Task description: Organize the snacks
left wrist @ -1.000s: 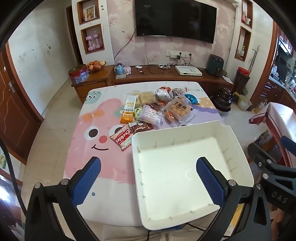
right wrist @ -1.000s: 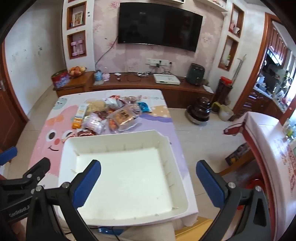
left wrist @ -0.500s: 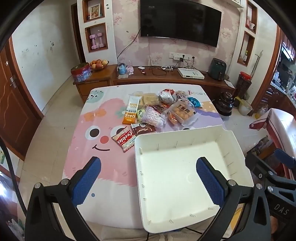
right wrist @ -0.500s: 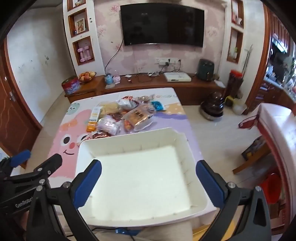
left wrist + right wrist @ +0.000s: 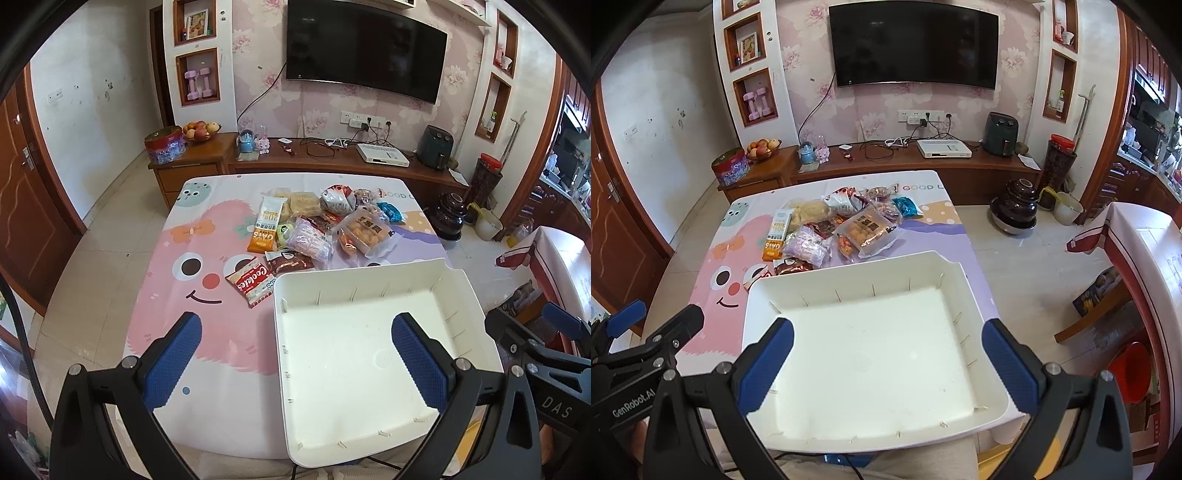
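Observation:
A white plastic bin (image 5: 362, 354) (image 5: 871, 354) sits empty on the near right part of the table. Beyond it lies a pile of snack packets (image 5: 317, 225) (image 5: 838, 229): an orange oats bar (image 5: 266, 229), a red Cooletes packet (image 5: 253, 280), a purple bag (image 5: 309, 240) and a clear tray of buns (image 5: 365, 230). My left gripper (image 5: 295, 354) hovers open over the bin's left wall, above the table's near edge. My right gripper (image 5: 886, 363) hangs open over the bin. Neither holds anything.
The table wears a pink cartoon cloth (image 5: 207, 266). A wooden TV cabinet (image 5: 317, 162) and a wall TV (image 5: 365, 55) stand behind it. A dark pot (image 5: 452, 218) sits on the floor at right, near a cloth-covered table (image 5: 561, 266).
Both grippers have lifted and pulled back a little, so the views tilted up and the bin and snacks sit lower in frame. Nothing on the table moved.

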